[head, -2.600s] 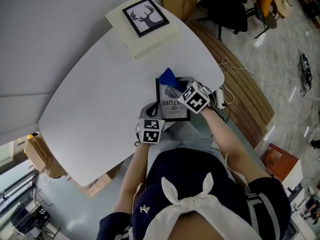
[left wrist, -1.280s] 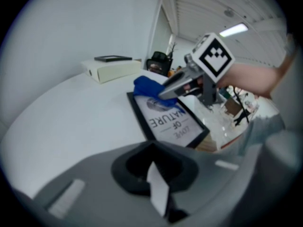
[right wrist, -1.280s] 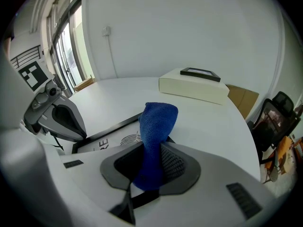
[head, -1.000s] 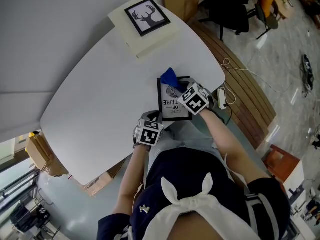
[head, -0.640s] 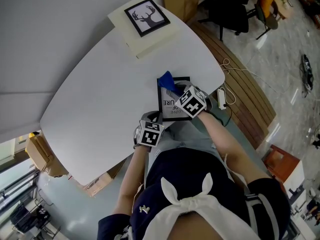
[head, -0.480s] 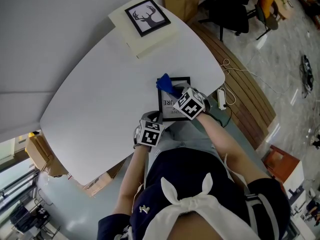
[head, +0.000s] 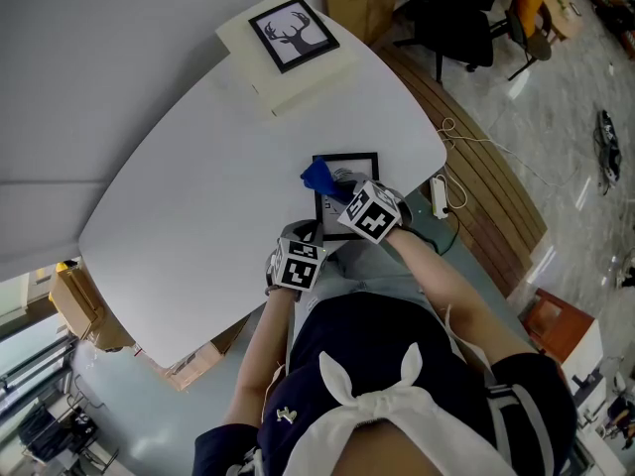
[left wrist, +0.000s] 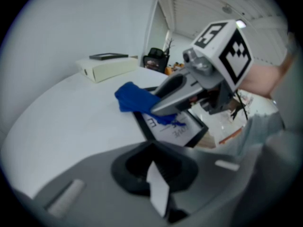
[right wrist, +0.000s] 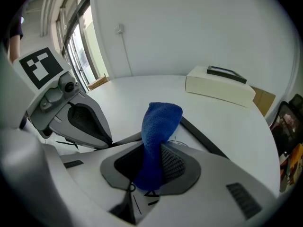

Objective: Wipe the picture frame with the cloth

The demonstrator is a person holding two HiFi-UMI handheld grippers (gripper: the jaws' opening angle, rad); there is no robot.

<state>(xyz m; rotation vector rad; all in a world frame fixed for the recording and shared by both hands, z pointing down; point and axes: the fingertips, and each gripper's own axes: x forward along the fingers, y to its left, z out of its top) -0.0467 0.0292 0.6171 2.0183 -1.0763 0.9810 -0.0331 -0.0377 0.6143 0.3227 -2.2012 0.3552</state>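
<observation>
A black picture frame (head: 349,167) with a printed sheet lies flat near the front edge of the white table (head: 198,167). My right gripper (head: 335,192) is shut on a blue cloth (head: 318,177), which rests on the frame's left edge. In the right gripper view the cloth (right wrist: 161,126) stands up between the jaws (right wrist: 158,161), over the frame (right wrist: 203,138). My left gripper (head: 301,233) sits at the frame's near left corner, its jaws closed with nothing seen between them (left wrist: 154,168). The left gripper view shows the cloth (left wrist: 135,98) and the frame (left wrist: 182,126) just ahead.
A cream box (head: 288,43) with a framed deer picture on top stands at the table's far side. A power strip and cable (head: 438,194) lie off the table's right edge. Chairs and a cardboard box stand beyond the far corner. My lap is against the front edge.
My right gripper has dragged the blue cloth from the frame's far edge down and left to its left edge. The left gripper has stayed at the near corner.
</observation>
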